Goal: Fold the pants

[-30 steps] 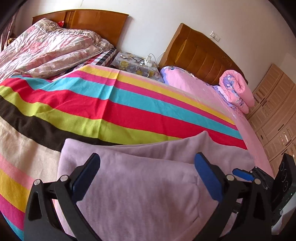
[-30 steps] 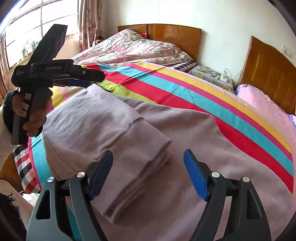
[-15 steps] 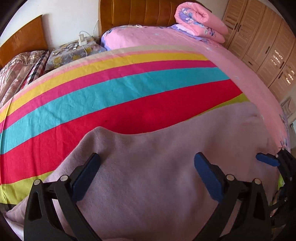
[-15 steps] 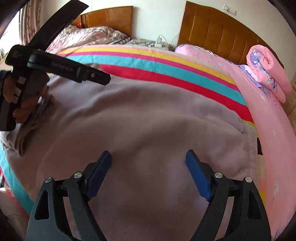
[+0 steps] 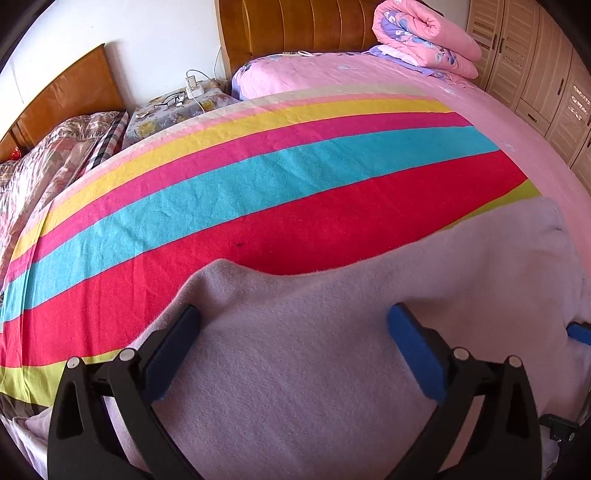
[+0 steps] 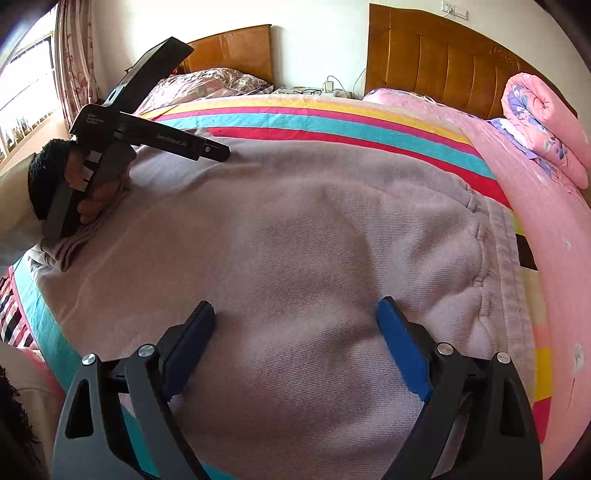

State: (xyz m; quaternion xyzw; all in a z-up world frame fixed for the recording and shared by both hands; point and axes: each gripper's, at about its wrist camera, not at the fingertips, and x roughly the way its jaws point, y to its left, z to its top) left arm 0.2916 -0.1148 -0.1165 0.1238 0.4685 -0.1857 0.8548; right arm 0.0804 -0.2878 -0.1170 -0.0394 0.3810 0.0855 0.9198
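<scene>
Pale lilac pants (image 6: pixel 295 221) lie spread flat across the striped blanket (image 5: pixel 258 192), waistband (image 6: pixel 506 277) to the right and leg cuffs (image 6: pixel 74 243) to the left. My right gripper (image 6: pixel 295 308) hovers open over the seat of the pants, with only flat cloth under its blue pads. My left gripper (image 5: pixel 295 314) is open too, low over the pants (image 5: pixel 314 369) near their far edge. The right wrist view shows the left gripper (image 6: pixel 218 151) from the side at the cuff end, the person's hand (image 6: pixel 96 192) resting against the fabric.
A pink sheet (image 6: pixel 554 221) covers the bed right of the blanket, with a rolled pink quilt (image 5: pixel 424 33) by the wooden headboard (image 6: pixel 443 62). A nightstand (image 5: pixel 177 107) with glasses and a charger separates this bed from a second bed (image 5: pixel 48 166). Wardrobes (image 5: pixel 546 74) stand at the right.
My right gripper went from the folded cuff end to the waistband end. My left gripper swung right along the pants and rolled, then kept still. The cloth now lies flatter.
</scene>
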